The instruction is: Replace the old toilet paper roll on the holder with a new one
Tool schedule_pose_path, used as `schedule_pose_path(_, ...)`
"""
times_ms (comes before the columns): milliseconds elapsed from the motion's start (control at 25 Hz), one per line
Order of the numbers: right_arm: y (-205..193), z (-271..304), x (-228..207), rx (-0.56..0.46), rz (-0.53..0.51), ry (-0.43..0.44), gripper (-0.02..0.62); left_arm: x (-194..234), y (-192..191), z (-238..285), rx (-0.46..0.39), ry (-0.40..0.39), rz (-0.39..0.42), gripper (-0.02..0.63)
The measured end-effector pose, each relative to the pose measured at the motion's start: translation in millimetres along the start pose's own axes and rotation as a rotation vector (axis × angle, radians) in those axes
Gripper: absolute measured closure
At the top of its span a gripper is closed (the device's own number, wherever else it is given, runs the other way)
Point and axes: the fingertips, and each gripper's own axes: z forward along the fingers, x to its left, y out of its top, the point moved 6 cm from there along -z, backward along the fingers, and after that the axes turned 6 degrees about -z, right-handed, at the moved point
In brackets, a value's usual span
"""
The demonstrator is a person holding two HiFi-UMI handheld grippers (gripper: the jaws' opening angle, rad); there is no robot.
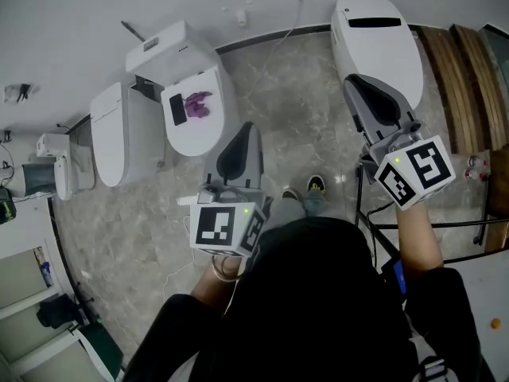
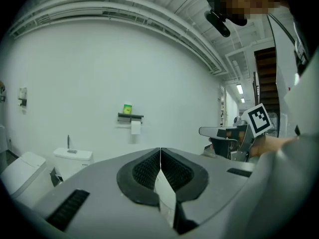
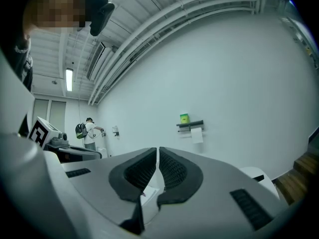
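Far off on the white wall hangs the dark holder (image 2: 130, 117) with a toilet paper roll (image 2: 135, 128) under it, a sheet hanging down, and a green box (image 2: 127, 108) on top. The right gripper view shows the same holder (image 3: 190, 125), roll (image 3: 197, 135) and box (image 3: 184, 118). My left gripper (image 2: 160, 152) points at that wall, jaws shut and holding nothing. My right gripper (image 3: 158, 152) is likewise shut and holding nothing. In the head view the left gripper (image 1: 245, 130) and right gripper (image 1: 355, 83) are held out side by side over the marble floor.
A white toilet (image 1: 195, 106) with a phone and a purple thing on its lid stands ahead left, another toilet (image 1: 378, 42) ahead right, more fixtures (image 1: 115, 138) at far left. Wooden steps (image 1: 461, 78) and a black metal frame (image 1: 429, 225) are on the right. A person with a backpack (image 3: 89, 132) stands far off.
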Motion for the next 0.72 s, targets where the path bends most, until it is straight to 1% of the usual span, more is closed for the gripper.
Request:
schedule_pose_path(160, -1.2, 4.9, -8.1, -0.012, 0.016, -0.008, 0.568, -0.6, -1.7, 10.2, 0.017, -0.007, 0.0, 0.583)
schedule_pose_path(320, 1.0, 13.5, -14.1, -0.02, 0.013, -0.018, 0.568, 1.3, 4.5, 20.8, 0.006, -0.024, -0.003, 0.583)
schedule_pose_path(480, 3.8, 32.9, -21.6, -0.024, 0.013, -0.036, 0.568, 15.1, 8.9, 37.3, 0.003, -0.034, -0.011, 0.583)
schedule_pose_path(720, 7.1, 74.5, -28.5, -0.012, -0.01, -0.03, 0.568, 39.0, 19.3, 67.9, -0.007, -0.06, -0.013, 0.583)
